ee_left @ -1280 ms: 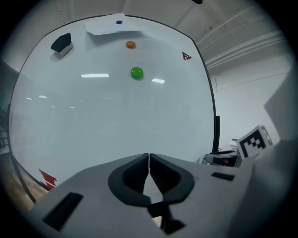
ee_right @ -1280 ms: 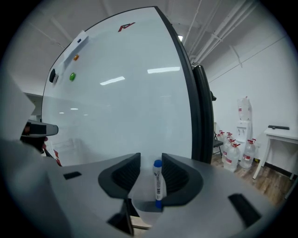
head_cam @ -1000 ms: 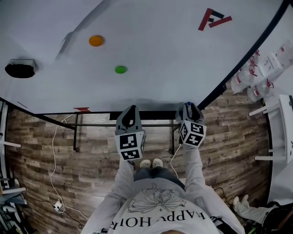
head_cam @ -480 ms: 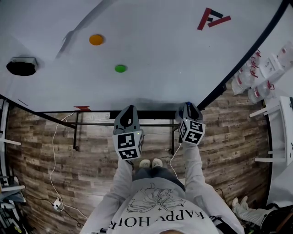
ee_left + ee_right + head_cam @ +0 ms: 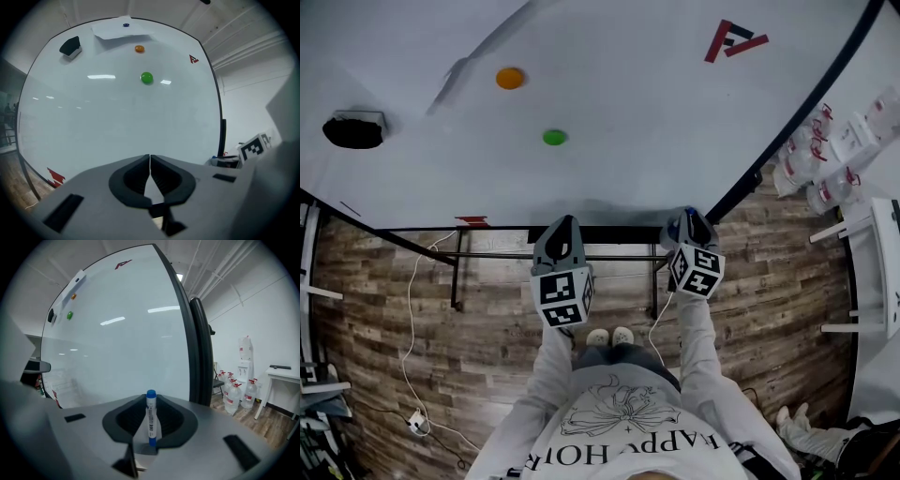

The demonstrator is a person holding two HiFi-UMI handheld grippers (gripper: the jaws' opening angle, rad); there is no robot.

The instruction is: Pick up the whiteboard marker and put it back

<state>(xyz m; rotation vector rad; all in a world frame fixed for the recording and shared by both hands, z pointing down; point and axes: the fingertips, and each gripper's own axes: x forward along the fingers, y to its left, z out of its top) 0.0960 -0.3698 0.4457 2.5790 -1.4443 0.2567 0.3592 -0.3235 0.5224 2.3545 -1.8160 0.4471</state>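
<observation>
Whiteboard (image 5: 628, 112): large, white, dark-framed. I place every entry below against it.

Left gripper (image 5: 565, 225): at the whiteboard's lower edge, jaws together, nothing between them.

Right gripper (image 5: 151, 398): at the same lower edge, nearer the whiteboard's right frame. Its jaws are closing on the item listed next but one, pads against the barrel.

Eraser (image 5: 353, 131): black, stuck on the whiteboard's far left.

Whiteboard marker (image 5: 151, 417): white barrel, blue cap, upright between the right gripper's jaws, just in front of the whiteboard's lower right.

Green magnet (image 5: 554, 137) and orange magnet (image 5: 509, 78): mid-board, the orange one higher.

Step in hand, by my reading: securing the pick-up. Next I would need a firm hold and a short lift clear of the lower edge. Then I would return the marker there level and part the jaws only once it rests.
</observation>
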